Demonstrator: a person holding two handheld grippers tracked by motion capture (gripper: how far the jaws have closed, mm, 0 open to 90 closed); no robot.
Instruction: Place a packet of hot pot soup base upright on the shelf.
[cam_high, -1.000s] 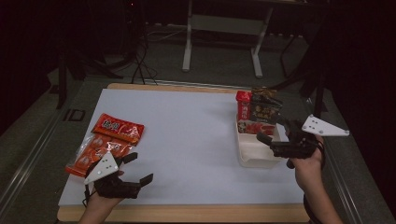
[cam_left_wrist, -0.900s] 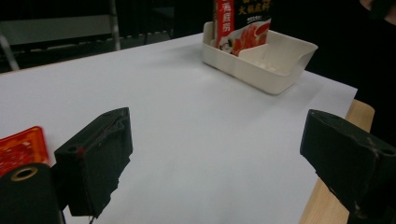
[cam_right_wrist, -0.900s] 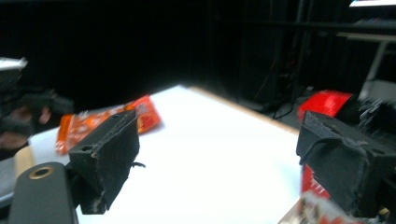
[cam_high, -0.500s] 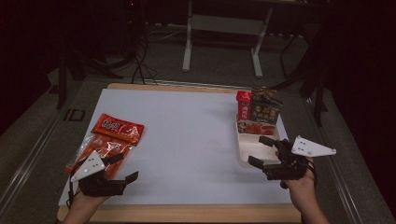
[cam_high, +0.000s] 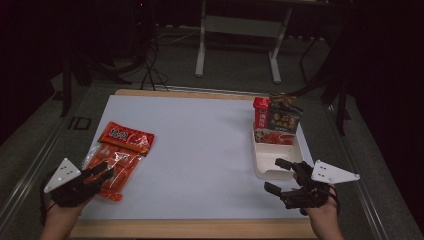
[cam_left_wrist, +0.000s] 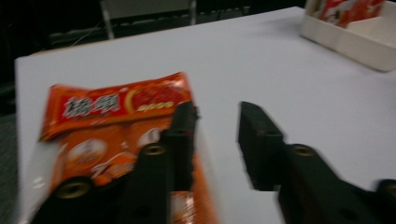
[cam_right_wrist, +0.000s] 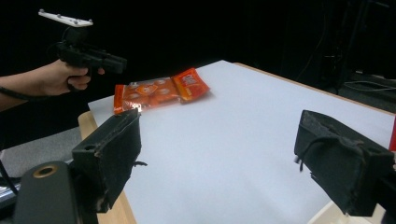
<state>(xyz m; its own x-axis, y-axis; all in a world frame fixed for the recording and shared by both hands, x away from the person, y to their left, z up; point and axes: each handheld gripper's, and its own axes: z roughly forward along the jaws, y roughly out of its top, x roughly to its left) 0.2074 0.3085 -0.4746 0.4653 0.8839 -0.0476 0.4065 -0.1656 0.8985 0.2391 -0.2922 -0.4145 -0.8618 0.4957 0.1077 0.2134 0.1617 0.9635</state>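
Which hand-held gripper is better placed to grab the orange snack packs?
Left. The left hand-held gripper is at the orange snack packs; the right hand-held gripper sits by the white tray.

Left gripper (cam_left_wrist: 215, 140) is hovering over the orange snack packet (cam_left_wrist: 112, 126), jaws just been closing with a gap left, one jaw overlapping the packet's right edge on the white table (cam_left_wrist: 280, 60).

Orange-red snack packet (cam_high: 116, 162) with white lettering, white table sheet (cam_high: 200, 145), cream tray (cam_high: 270, 160), black tools.
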